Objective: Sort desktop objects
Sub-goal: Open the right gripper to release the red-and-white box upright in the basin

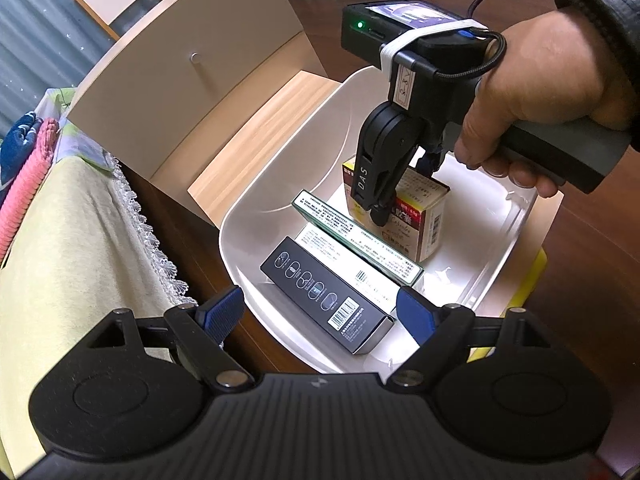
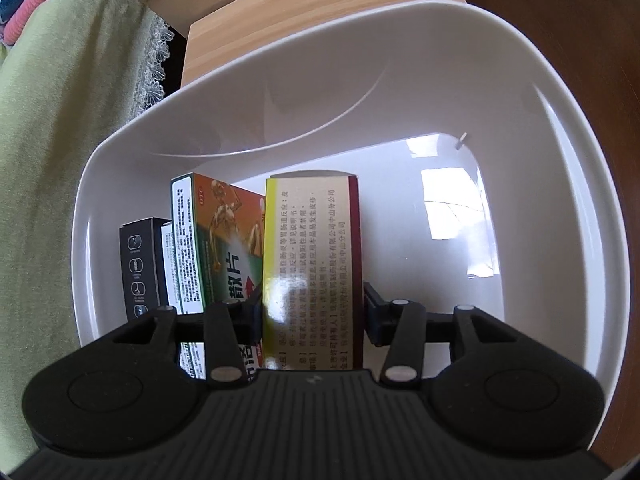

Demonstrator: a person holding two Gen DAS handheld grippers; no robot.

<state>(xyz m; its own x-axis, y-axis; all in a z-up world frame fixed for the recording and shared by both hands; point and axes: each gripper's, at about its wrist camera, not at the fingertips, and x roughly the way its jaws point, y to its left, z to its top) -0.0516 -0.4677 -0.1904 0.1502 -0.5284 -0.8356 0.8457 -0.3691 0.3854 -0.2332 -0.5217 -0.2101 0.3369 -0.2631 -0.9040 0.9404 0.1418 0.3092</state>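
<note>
Setting the tan box [image 2: 312, 264] down inside the white bin [image 2: 520, 92] is, I judge, the step in hand: the right gripper [image 2: 314, 312] pinches it across its narrow sides, and from the left wrist view the box stands upright near the bin's far wall, at about 1 o'clock from the other cartons. To do it well, lower until the base sits flat on the floor, keep it snug against the green box [image 2: 218, 240] so the row stays tidy, then spread the jaws only a little and lift straight up, lest a pad drag the box over. The left gripper [image 1: 320, 316] hangs spread wide and empty over the bin's near rim at 6 o'clock, clear of the black box [image 1: 326, 294] lying below it. A white box [image 1: 320, 246] lies between the black and the green. Writing: "DAS" runs down the right gripper's finger; the green box shows "OTC" and large Chinese characters; the tan box carries dense Chinese text, too small for me to give; barcodes show on several.
</note>
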